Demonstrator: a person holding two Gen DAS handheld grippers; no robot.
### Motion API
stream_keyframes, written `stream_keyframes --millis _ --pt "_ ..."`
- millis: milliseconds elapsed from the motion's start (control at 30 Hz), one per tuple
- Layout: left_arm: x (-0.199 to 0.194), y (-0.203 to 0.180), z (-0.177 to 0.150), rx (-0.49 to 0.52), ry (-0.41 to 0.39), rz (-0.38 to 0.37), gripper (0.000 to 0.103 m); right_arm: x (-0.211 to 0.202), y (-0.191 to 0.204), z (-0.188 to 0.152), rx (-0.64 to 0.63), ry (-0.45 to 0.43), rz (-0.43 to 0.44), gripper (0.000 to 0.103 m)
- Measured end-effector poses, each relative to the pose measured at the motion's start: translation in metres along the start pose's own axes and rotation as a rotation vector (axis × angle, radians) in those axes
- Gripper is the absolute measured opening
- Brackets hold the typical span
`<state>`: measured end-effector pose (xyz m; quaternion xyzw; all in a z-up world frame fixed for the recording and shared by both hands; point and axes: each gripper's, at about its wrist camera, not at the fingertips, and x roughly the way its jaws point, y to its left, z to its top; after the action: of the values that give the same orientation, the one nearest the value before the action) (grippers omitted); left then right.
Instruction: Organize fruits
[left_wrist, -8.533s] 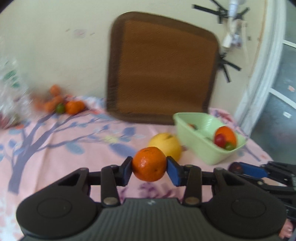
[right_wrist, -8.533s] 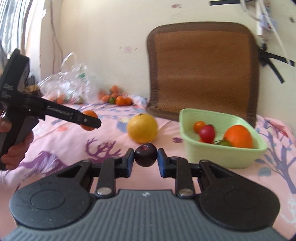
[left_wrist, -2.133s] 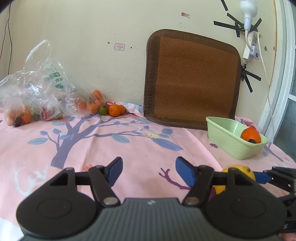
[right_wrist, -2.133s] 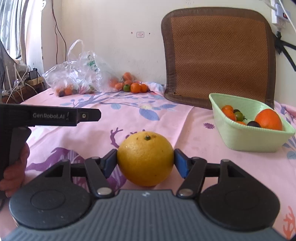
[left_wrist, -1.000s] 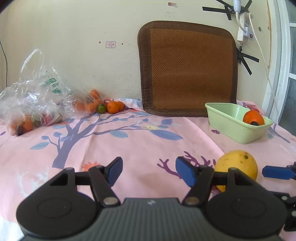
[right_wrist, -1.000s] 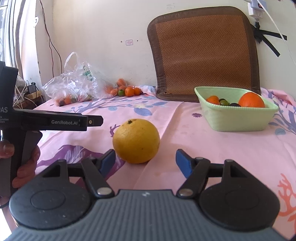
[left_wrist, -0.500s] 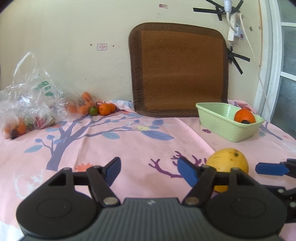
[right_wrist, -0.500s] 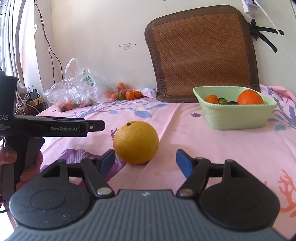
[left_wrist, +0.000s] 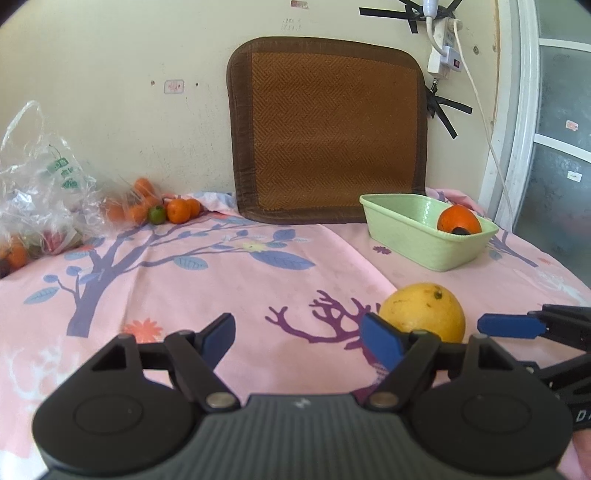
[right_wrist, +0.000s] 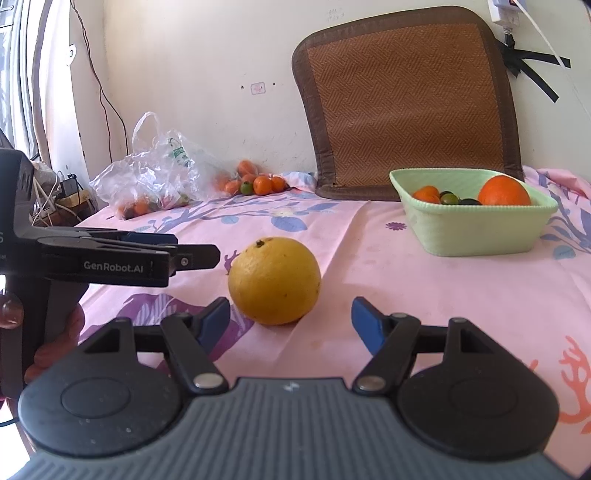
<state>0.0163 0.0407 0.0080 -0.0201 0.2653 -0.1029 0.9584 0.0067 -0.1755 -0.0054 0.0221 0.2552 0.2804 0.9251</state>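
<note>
Two views, taken in turn:

Left wrist view — left tool (left_wrist: 297, 338): spread wide and empty, level above the pink cloth of the tabletop (left_wrist: 229, 280).
Yellow citrus (left_wrist: 423, 312): sat on the cloth just right of the left tool's right finger, outside the gap, with the right tool's blue finger tip showing on its far side.
Green basket (left_wrist: 424, 230): stood farther back and to the right, an orange (left_wrist: 458, 218) in its near corner.
Loose fruit (left_wrist: 162, 211): small oranges and one green fruit lay by the wall beside a plastic bag (left_wrist: 44, 195).

Right wrist view — right tool (right_wrist: 290, 325): spread wide, holding nothing; the yellow citrus (right_wrist: 274, 280) rested just ahead of the finger tips, slightly left of centre and touching neither.
Left tool (right_wrist: 147, 254): seen side-on, held level in the person's left hand (right_wrist: 55, 347), its tip near the citrus.
Green basket (right_wrist: 476, 230): well to the right, holding several small fruits and one orange.

Handling: the citrus looked heavy, round and firm-skinned — likely to roll on the cloth; best taken across its widest middle, since a grip higher up would probably slip off.
Pose: both tools pointed forward, low and nearly level.
</note>
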Motion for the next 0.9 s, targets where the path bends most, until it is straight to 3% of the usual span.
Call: stream_keyframes --millis 400,900 --pt "-0.007 -0.016 -0.002 -0.004 0.029 -0.059 0.078 0.002 0.002 0.000 -0.010 0.008 -0.005 0.075" --pt "-0.010 -0.015 -0.006 -0.045 0.023 -0.075 0.082 0.002 0.001 0.000 -0.012 0.010 -0.006 0.074"
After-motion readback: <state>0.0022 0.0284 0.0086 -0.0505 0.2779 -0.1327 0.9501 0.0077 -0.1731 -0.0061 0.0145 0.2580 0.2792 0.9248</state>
